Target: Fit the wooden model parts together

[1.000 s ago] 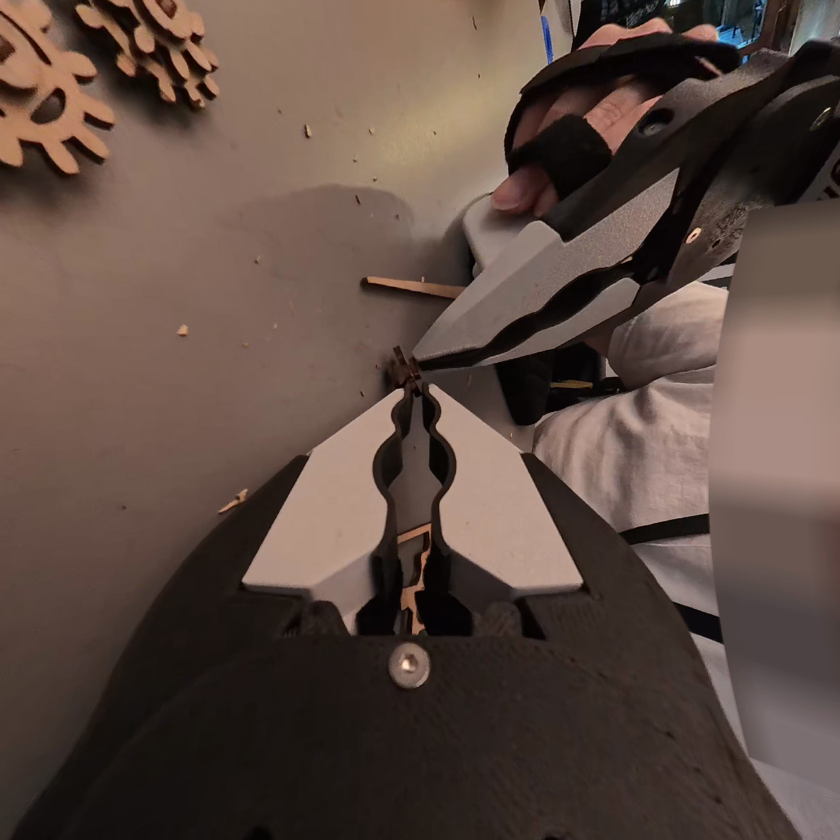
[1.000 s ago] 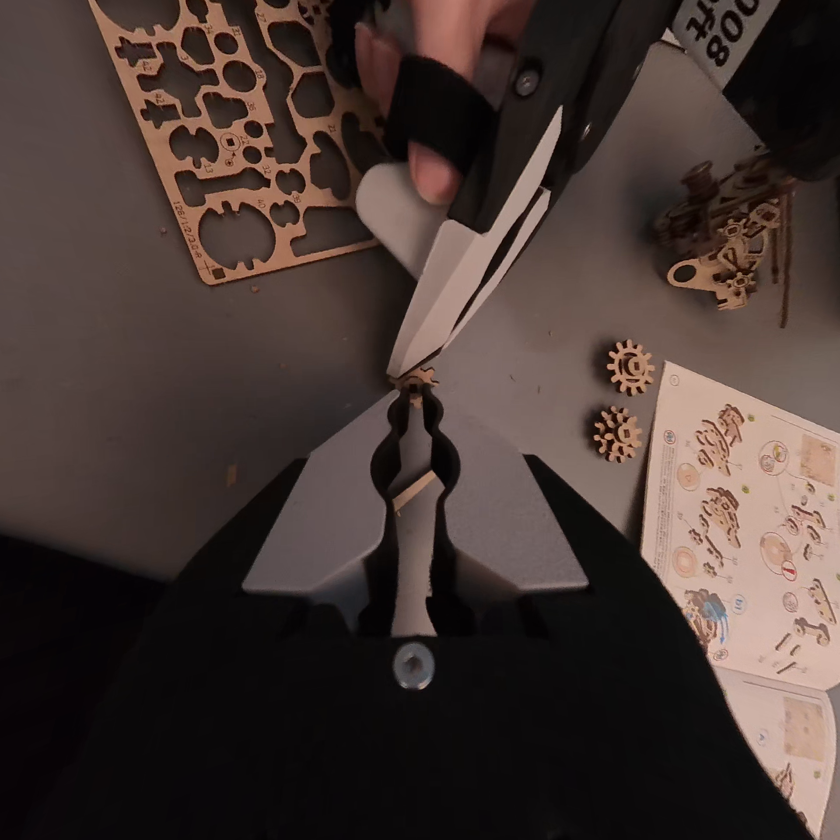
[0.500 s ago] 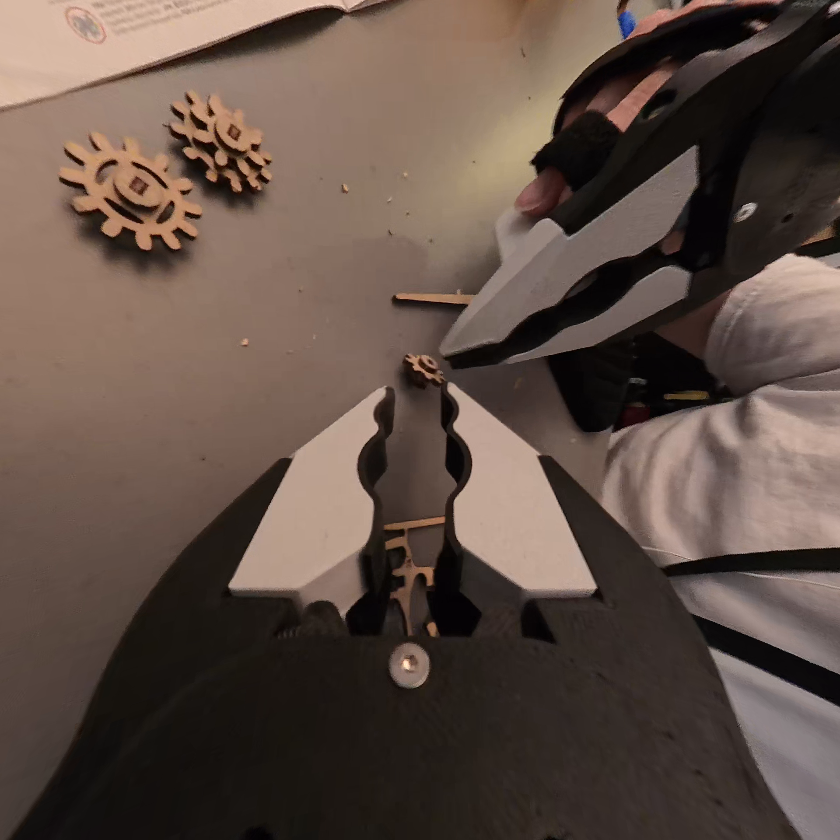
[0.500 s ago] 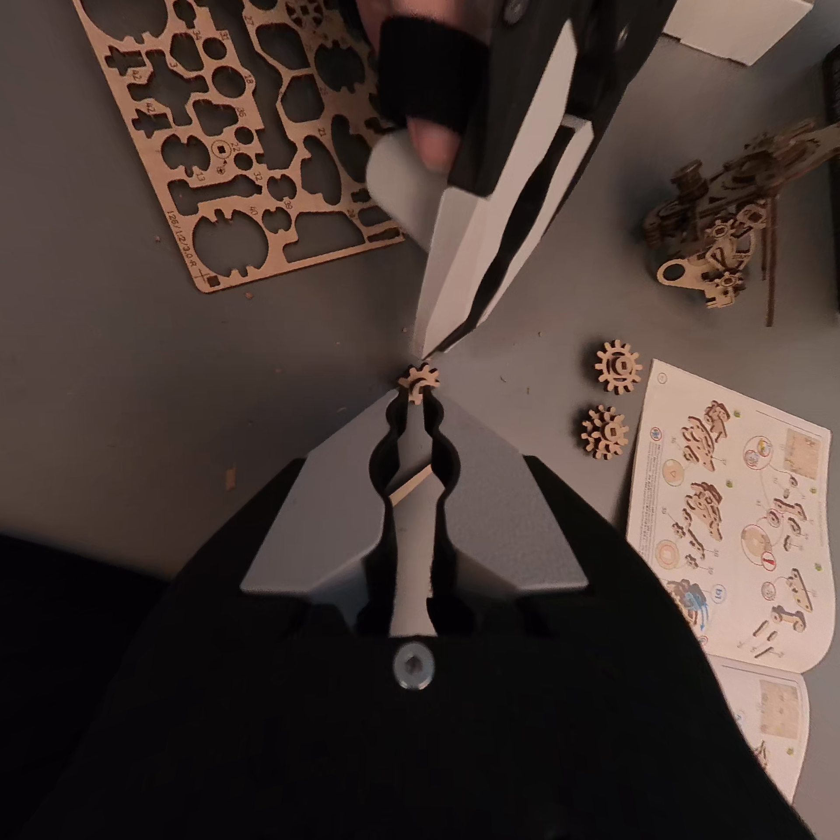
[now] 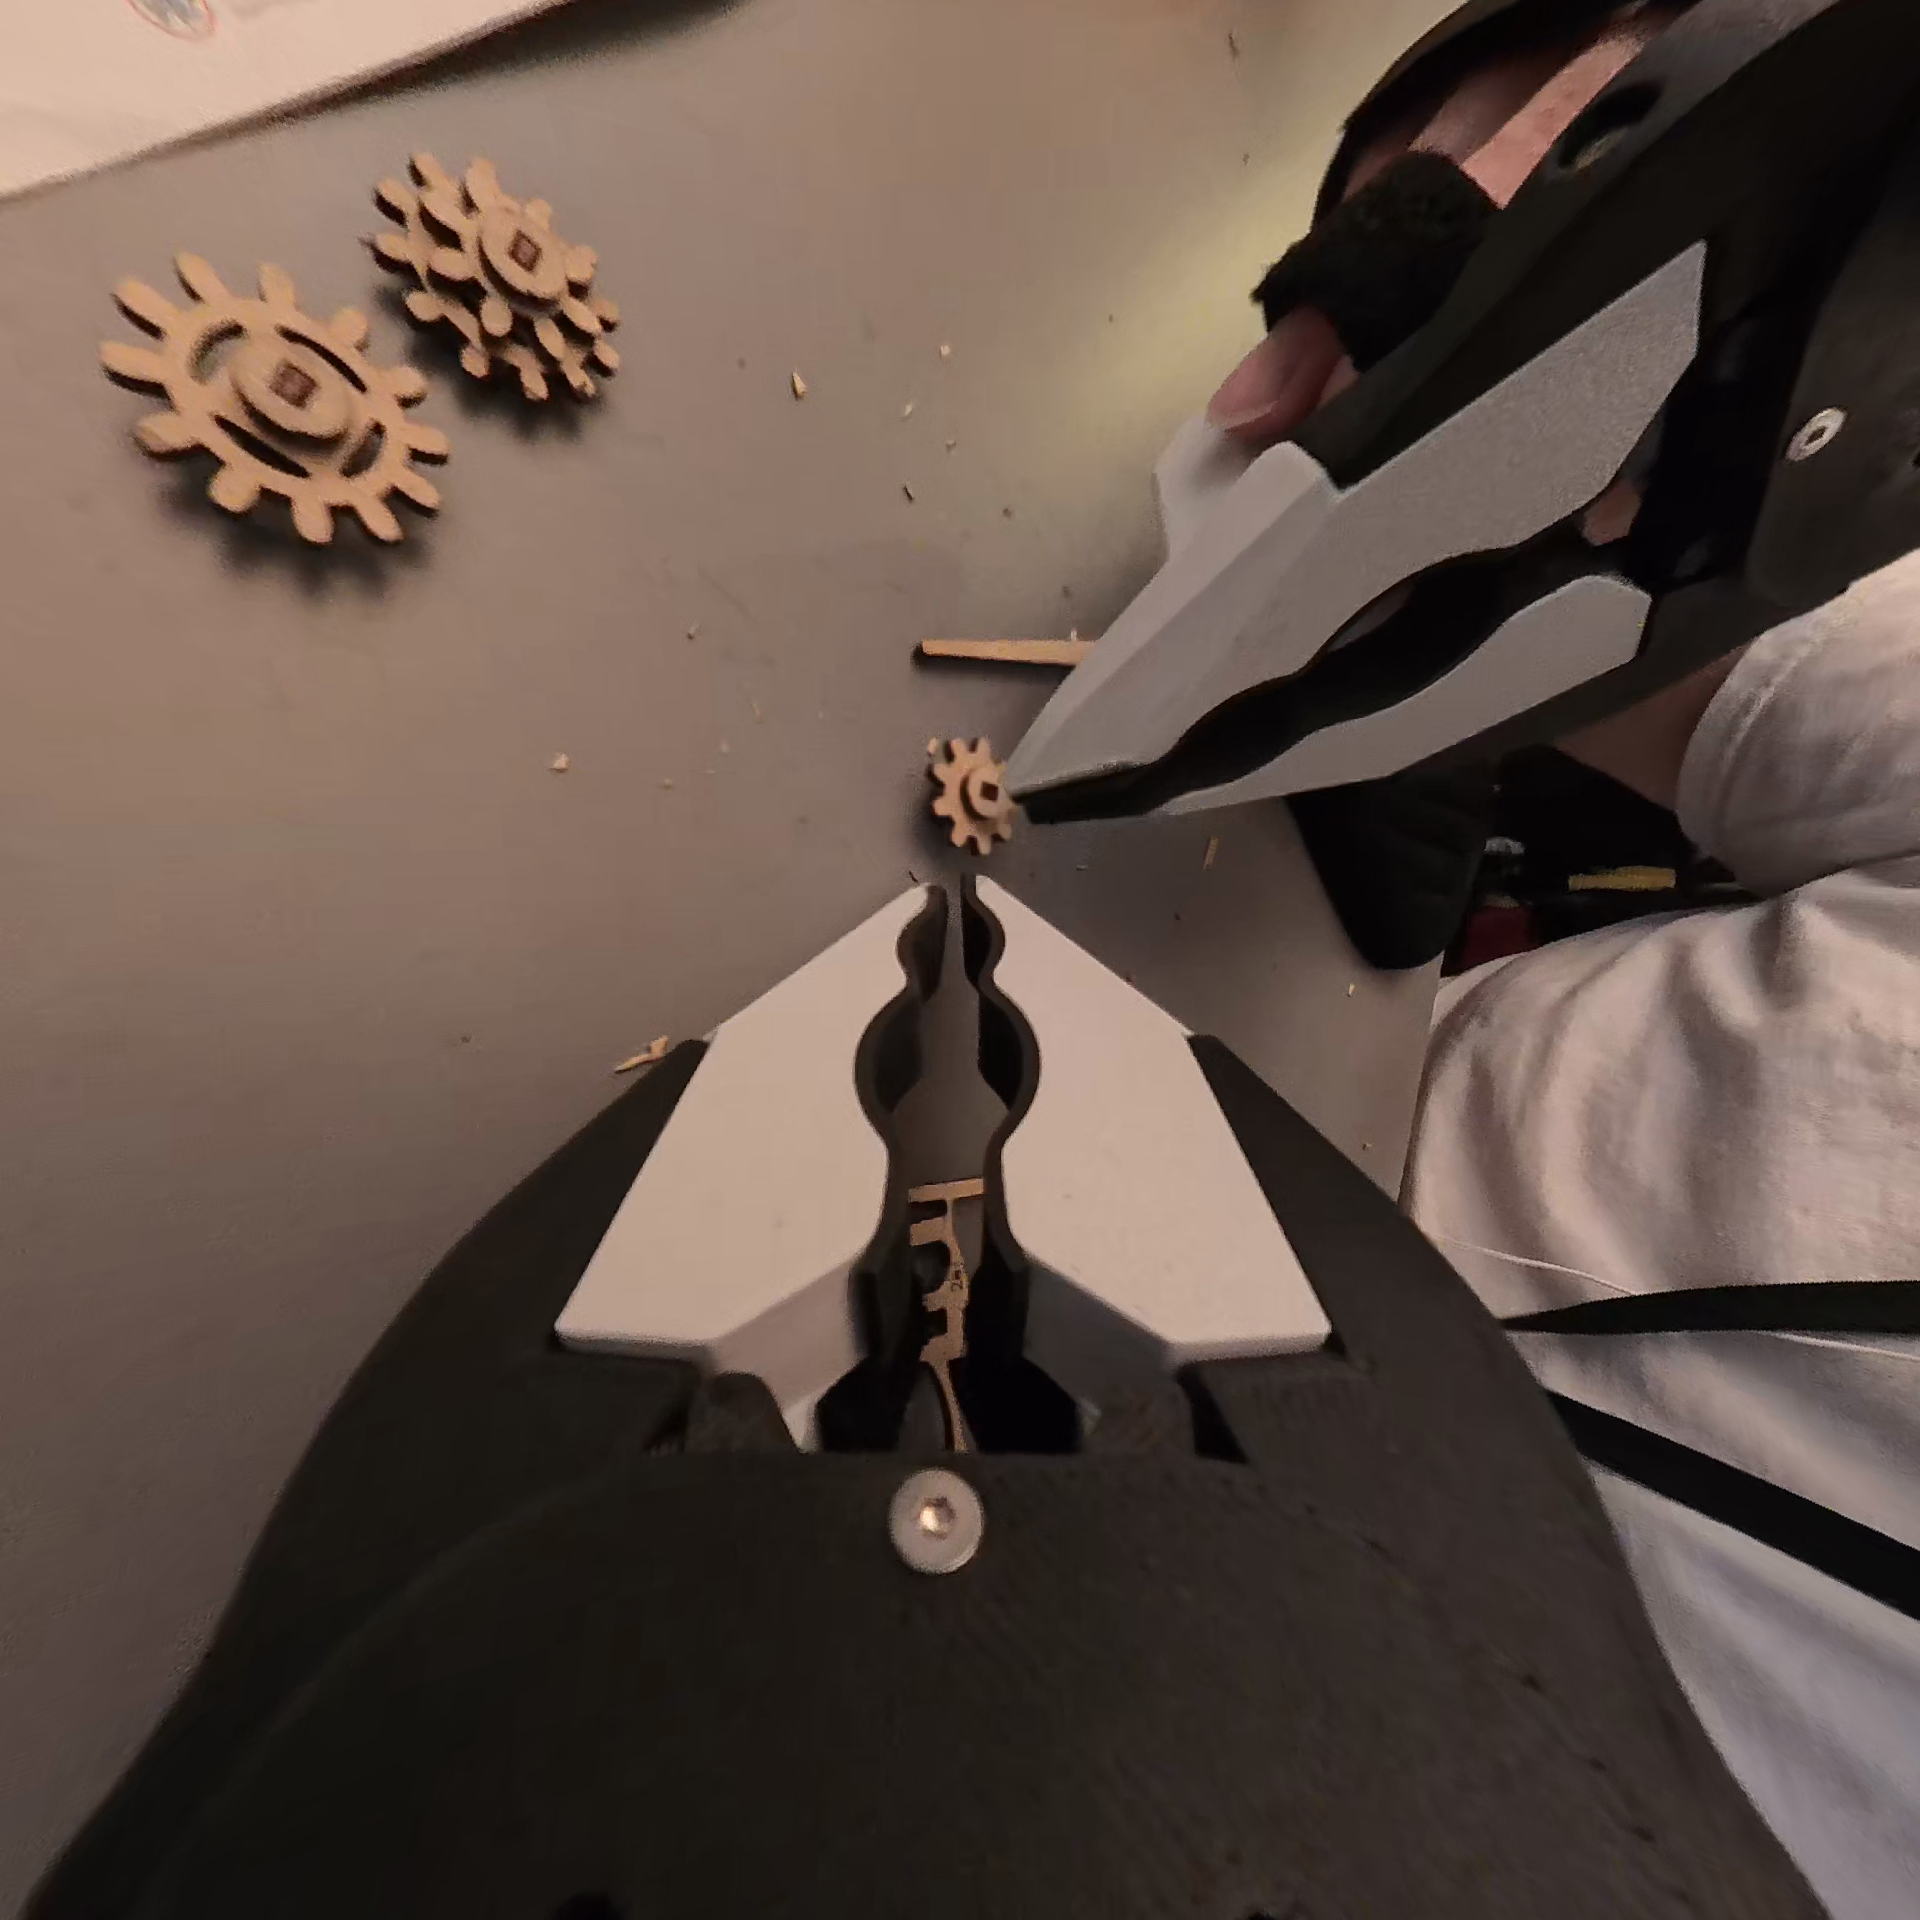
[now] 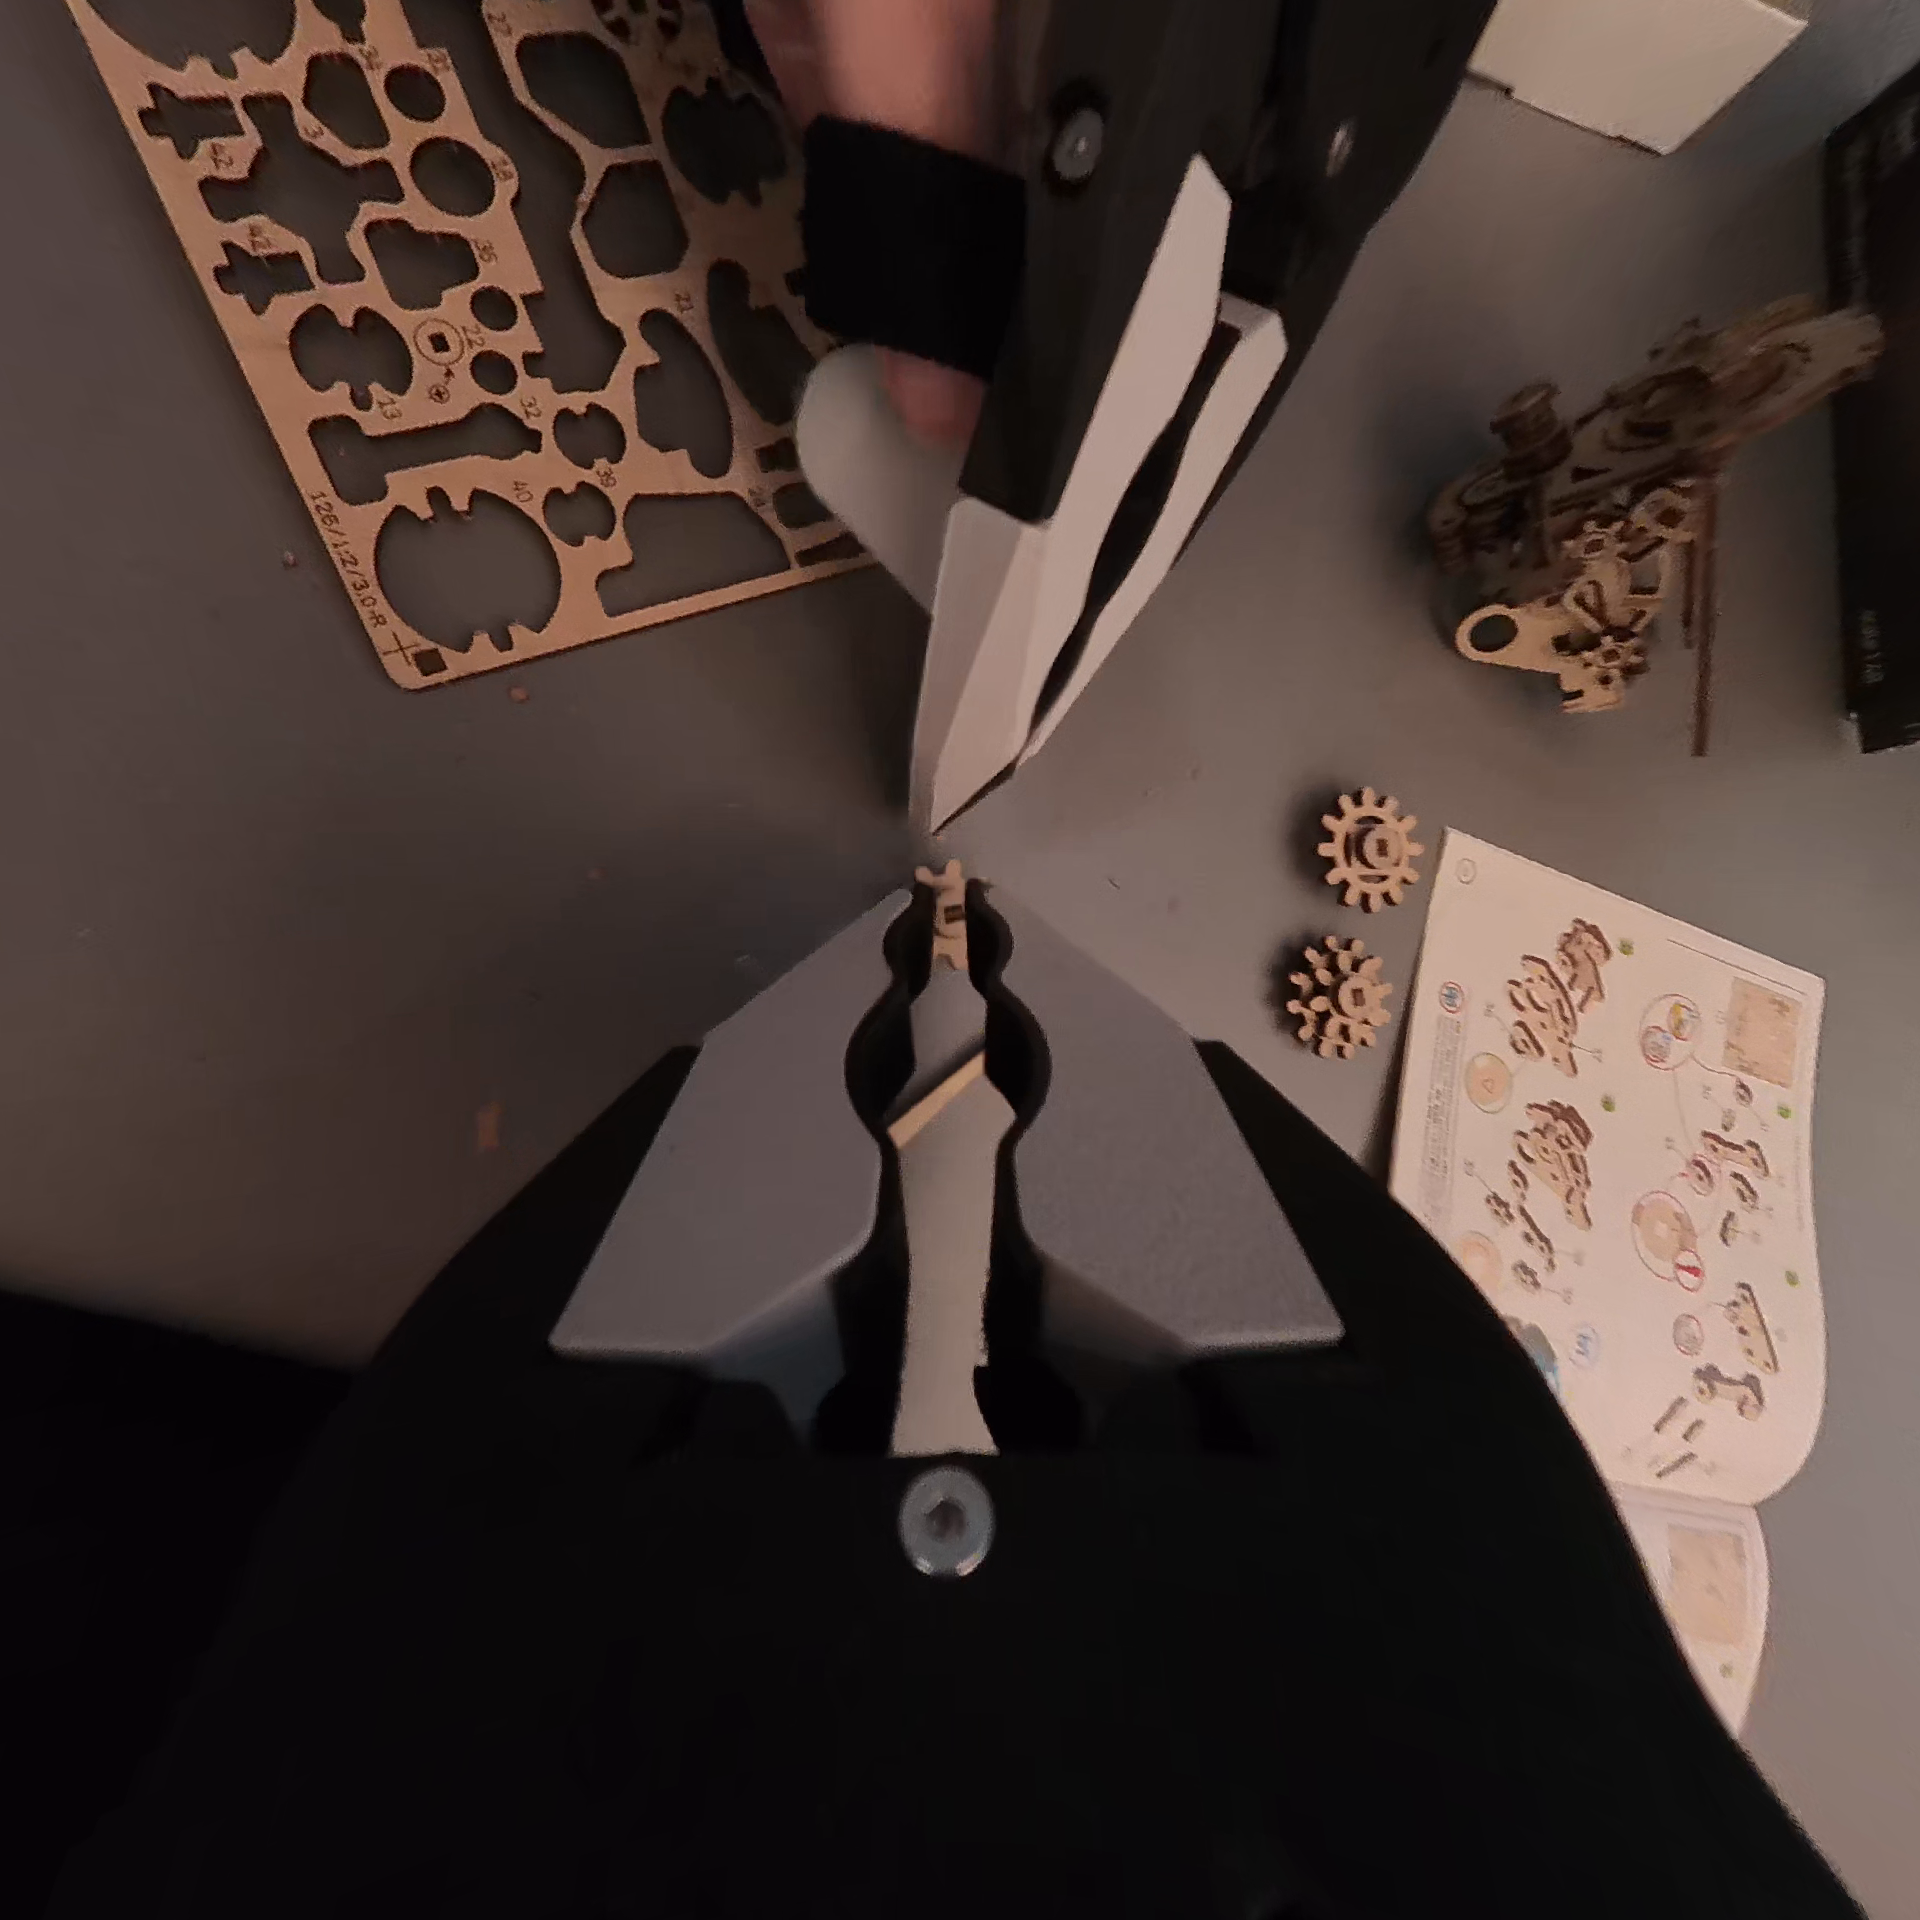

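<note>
A small wooden gear (image 5: pixel 969 796) is pinched at its edge by my right gripper (image 5: pixel 1023 808), which comes in from the upper right of the left wrist view. In the right wrist view the gear (image 6: pixel 948 914) sits edge-on between the tips of my right gripper (image 6: pixel 945 902). My left gripper (image 5: pixel 954 885) is just below the gear, a small gap away, with its jaws almost together and nothing between them. It also shows in the right wrist view (image 6: pixel 935 823), pointing down at the gear. Both are held above the grey table (image 5: pixel 520 935).
Two larger wooden gears (image 6: pixel 1369 850) (image 6: pixel 1338 997) lie to the right, beside an instruction sheet (image 6: pixel 1610 1164). A punched-out wooden sheet (image 6: pixel 416 312) lies at the back left and a partly built model (image 6: pixel 1600 520) at the back right. A thin wooden stick (image 5: pixel 1003 651) and chips lie on the table. Both grippers' tips are close together, under 4 cm apart.
My left gripper let go of the small gear, opened, then closed again empty and drew back a little. My right gripper kept the gear and turned it edge-on to its camera.
</note>
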Tool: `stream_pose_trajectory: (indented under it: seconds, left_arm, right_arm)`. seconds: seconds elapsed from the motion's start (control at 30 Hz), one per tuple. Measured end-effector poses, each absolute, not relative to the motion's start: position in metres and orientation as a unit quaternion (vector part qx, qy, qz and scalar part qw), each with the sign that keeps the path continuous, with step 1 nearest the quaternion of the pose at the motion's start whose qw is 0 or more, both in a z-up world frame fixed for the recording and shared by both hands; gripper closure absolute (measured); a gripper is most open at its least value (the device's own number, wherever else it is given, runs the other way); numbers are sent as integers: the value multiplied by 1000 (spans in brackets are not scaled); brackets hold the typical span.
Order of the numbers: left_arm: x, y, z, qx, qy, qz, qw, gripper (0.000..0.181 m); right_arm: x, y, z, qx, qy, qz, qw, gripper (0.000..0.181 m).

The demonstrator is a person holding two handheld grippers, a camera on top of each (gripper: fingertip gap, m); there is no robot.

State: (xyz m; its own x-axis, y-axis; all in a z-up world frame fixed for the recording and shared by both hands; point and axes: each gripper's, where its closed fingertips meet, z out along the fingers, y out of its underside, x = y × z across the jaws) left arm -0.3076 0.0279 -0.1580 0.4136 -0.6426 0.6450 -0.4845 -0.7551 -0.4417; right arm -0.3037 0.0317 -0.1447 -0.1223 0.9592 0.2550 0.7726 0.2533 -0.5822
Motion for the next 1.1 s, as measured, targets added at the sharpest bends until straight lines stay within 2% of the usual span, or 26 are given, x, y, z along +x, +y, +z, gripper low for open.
stream_pose_trajectory:
  seconds: [0.07,0.27,0.67,0.93,1.1]
  left_arm:
    - [-308,32,-152,-833,331,-430,108,179]
    - [-315,44,-150,-837,336,-408,145,177]
    - [-321,48,-150,-841,343,-387,159,177]
    - [-322,48,-148,-839,343,-389,162,177]
    - [-322,47,-147,-839,344,-390,160,177]
  right_arm:
    - [-301,37,-139,-597,-726,156,305,178]
    - [-296,35,-142,-586,-761,139,240,177]
    - [-303,36,-148,-601,-776,115,155,176]
    - [-301,32,-155,-602,-780,102,141,179]
    - [-301,35,-151,-597,-783,87,151,174]
